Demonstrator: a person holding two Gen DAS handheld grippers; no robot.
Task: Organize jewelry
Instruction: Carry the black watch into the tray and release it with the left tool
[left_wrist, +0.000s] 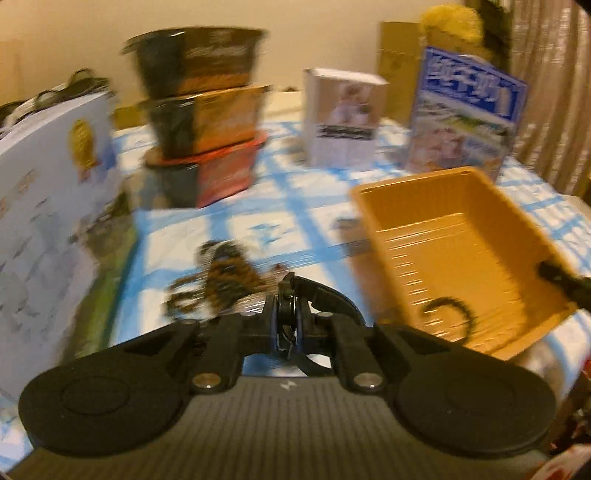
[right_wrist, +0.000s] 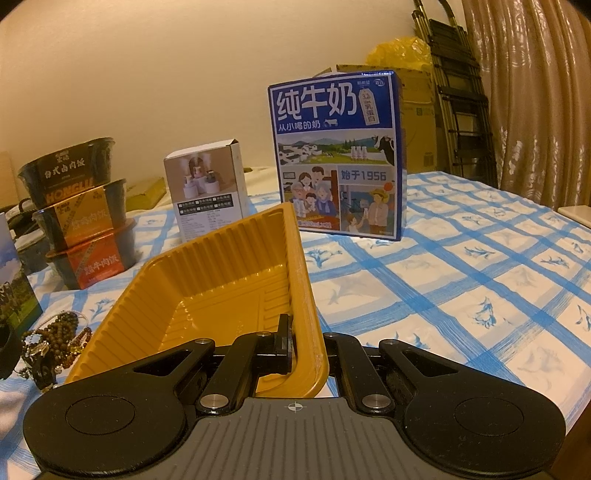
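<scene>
Right hand-held gripper (right_wrist: 303, 347) pinches yellow tray (right_wrist: 207, 295) wall over blue-checked tablecloth (right_wrist: 461, 288); left (left_wrist: 287, 317) seemingly clamps a dark band.

Your left wrist view is motion-blurred: the bead pile (left_wrist: 221, 277) beside the yellow tray (left_wrist: 454, 258) is unreadable, and the tray's far finger is hidden behind its wall.

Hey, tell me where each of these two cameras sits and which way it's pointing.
Left wrist: on the left tool, facing across the blue-checked tablecloth toward stacked black food bowls; its fingers pinch a black band.
Right wrist: on the right tool, clamping the ribbed yellow plastic tray by its wall, facing the blue milk carton.
Shared: tray, carton, bowls, white box, brown bead jewelry pile.
</scene>
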